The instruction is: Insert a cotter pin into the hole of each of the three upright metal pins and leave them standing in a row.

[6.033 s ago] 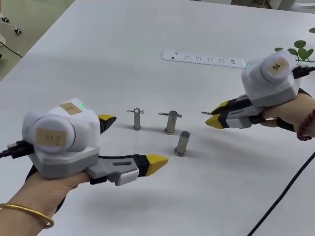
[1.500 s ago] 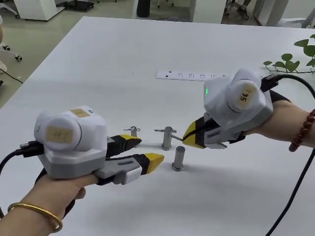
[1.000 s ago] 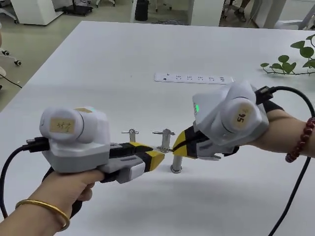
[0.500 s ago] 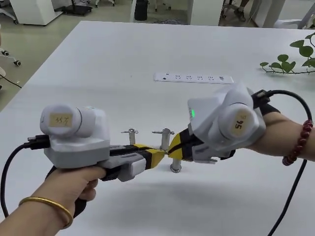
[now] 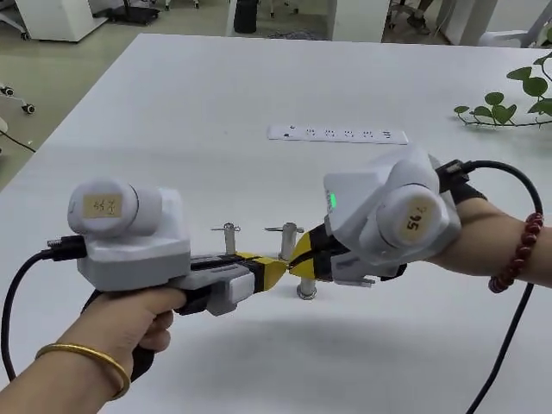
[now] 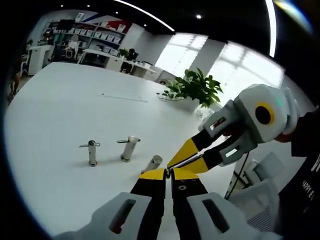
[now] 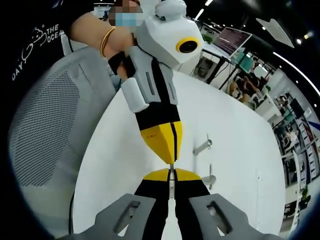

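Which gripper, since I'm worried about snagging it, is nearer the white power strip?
Right. The right gripper lies straight in front of the power strip, on its near side; the left gripper points in from farther off at the near left.

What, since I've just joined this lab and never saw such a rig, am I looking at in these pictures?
There is no robot here. A person holds a tool in each hand, the left gripper and the right gripper, each with two yellow-tipped fingers. One picture comes from a headset camera looking down. The two round ones come from cameras riding on the grippers. On the white table stand three metal pins: the far pin and the middle pin carry cotter pins, and the nearest pin is bare. A power strip lies further back. Both pairs of fingers are closed, tip to tip, on one thin cotter pin.
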Motion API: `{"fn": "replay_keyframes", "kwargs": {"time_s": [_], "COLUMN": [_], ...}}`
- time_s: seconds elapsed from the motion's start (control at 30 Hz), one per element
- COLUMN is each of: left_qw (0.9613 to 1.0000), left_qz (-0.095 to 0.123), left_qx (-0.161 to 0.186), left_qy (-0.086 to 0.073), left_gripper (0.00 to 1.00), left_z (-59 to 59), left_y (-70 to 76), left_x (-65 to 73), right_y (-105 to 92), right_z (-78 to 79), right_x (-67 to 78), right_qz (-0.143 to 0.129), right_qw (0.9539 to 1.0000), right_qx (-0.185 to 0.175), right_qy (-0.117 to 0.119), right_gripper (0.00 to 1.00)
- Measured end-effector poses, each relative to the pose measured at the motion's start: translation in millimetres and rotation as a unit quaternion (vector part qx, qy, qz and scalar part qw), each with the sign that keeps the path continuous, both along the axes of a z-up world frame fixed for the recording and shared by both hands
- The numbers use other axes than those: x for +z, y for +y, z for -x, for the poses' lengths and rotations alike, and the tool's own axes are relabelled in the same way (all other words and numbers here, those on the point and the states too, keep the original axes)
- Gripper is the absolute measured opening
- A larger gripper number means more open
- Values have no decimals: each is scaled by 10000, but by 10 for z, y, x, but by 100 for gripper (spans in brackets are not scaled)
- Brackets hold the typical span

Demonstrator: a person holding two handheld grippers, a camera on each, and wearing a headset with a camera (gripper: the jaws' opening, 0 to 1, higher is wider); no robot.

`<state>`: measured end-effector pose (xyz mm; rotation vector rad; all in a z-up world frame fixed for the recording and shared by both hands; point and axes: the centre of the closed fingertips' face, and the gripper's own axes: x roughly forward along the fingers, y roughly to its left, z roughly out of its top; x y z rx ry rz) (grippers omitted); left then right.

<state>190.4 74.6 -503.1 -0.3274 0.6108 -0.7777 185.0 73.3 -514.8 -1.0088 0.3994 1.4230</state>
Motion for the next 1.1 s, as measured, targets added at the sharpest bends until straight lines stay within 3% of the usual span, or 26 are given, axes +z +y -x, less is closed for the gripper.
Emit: {"fn": "replay_keyframes", "kwargs": {"time_s": [0.2, 0.3, 0.37, 0.4, 0.63, 0.77, 0.9, 1.0, 1.1], "left_qw": [9999, 9999, 9998, 9999, 9992, 9984, 9978, 9967, 9956], "left_qz": [81, 72, 9, 13, -94, -166, -235, -217, -266], "left_qx": [-21, -68, -128, -129, -263, -351, -402, -510, -583], "left_qy": [91, 18, -160, -103, -282, -400, -470, -585, -677], "left_gripper": [0, 0, 0, 0, 0, 0, 0, 0, 0], "left_z": [24, 30, 26, 34, 7, 6, 13, 41, 63], "left_y": [-13, -10, -8, -9, -7, -1, 28, 29, 34], "left_x": [-10, -10, 4, -4, -13, -12, -27, 1, 5], "right_y": [-3, 1, 4, 4, -8, -38, -66, -78, -119], "right_z": [10, 12, 4, 4, -14, -21, 6, 31, 7], "right_x": [-16, -19, -18, -19, -26, -32, -42, -41, -51], "right_qz": [7, -17, -93, -119, -306, -492, -690, -878, -947], "right_qw": [10000, 10000, 9997, 9995, 9966, 9908, 9807, 9698, 9638], "right_qx": [7, -2, -124, -175, -488, -799, -1087, -1300, -1445], "right_qy": [2, 51, 172, 232, 583, 979, 1469, 1867, 2031], "right_gripper": [0, 0, 0, 0, 0, 2, 4, 5, 6]}}
